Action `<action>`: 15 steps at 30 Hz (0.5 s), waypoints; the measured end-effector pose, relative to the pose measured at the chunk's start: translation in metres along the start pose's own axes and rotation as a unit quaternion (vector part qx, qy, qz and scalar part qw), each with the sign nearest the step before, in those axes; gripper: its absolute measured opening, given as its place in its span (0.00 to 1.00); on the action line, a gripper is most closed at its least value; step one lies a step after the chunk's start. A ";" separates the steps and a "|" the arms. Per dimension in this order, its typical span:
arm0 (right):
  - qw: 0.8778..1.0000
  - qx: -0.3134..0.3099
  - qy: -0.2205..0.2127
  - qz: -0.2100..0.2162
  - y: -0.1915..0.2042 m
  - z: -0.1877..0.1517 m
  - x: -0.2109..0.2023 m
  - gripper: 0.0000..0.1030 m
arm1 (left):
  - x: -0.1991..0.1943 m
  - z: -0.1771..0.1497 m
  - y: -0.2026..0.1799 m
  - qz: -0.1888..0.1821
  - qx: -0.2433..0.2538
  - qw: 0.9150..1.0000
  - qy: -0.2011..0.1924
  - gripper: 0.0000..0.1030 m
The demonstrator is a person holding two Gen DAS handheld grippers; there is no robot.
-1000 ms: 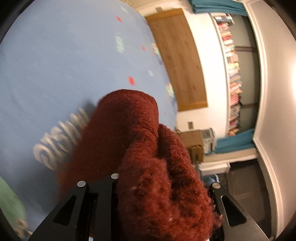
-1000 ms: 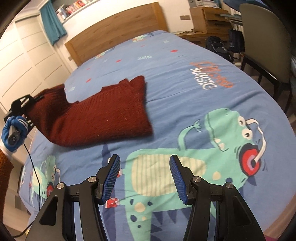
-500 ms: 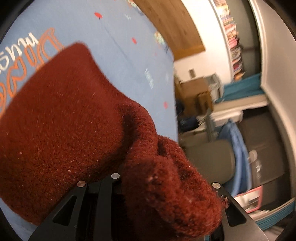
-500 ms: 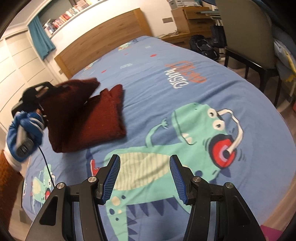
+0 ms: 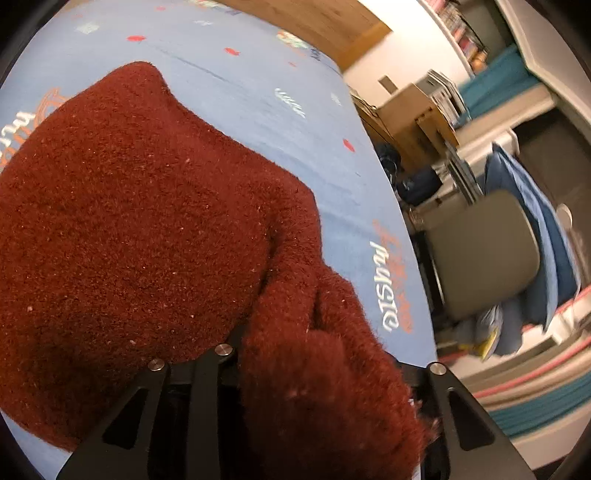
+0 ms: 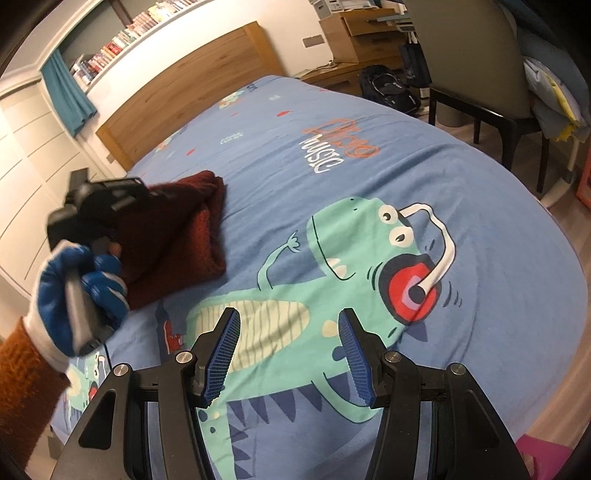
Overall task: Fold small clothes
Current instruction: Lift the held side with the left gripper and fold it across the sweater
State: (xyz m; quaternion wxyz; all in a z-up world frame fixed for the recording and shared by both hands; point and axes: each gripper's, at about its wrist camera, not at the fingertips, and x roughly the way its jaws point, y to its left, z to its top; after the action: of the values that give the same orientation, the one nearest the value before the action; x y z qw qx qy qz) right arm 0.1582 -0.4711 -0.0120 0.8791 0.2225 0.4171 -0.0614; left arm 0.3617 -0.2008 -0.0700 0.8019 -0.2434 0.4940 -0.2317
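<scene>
A dark red knit sweater (image 5: 147,221) lies folded on the blue dinosaur bed cover (image 6: 406,147); in the right wrist view the sweater (image 6: 192,240) sits at the left of the bed. My left gripper (image 5: 317,369) has a bunched fold of it between its jaws, which are opening; the fabric hides the pads. Seen from the right, the left gripper (image 6: 147,194) is held by a blue-gloved hand (image 6: 74,280) and lays that fold onto the pile. My right gripper (image 6: 291,332) hovers open over the green dinosaur print, nothing between its blue pads (image 6: 225,343).
A wooden headboard (image 6: 192,85) closes the far end of the bed. Beside the bed's right edge stand a grey chair (image 6: 480,74), a black bag (image 6: 388,88) on the floor and a wooden desk (image 6: 362,33). Bookshelves line the wall above.
The left gripper swung the sweater's fold over and down onto the rest of the sweater, rolling as it went. The right gripper shifted sideways over the dinosaur print and stayed open.
</scene>
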 end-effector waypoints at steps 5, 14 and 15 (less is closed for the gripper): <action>1.000 0.003 0.004 -0.004 0.000 -0.001 0.002 0.55 | 0.012 -0.004 -0.014 -0.045 0.007 0.998 0.031 0.58; 1.000 -0.025 0.007 0.000 0.027 0.003 0.003 0.55 | -0.013 0.016 -0.015 -0.079 0.053 0.993 0.064 0.59; 1.000 -0.028 0.008 0.000 0.031 0.004 0.004 0.55 | -0.018 0.018 -0.017 -0.084 0.063 0.992 0.066 0.59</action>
State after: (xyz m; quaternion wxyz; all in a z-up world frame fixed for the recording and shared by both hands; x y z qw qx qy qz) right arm 0.1734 -0.4446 -0.0022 0.8817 0.1985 0.4254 -0.0478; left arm 0.3688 -0.1996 -0.0400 0.7590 -0.2171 0.5083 -0.3442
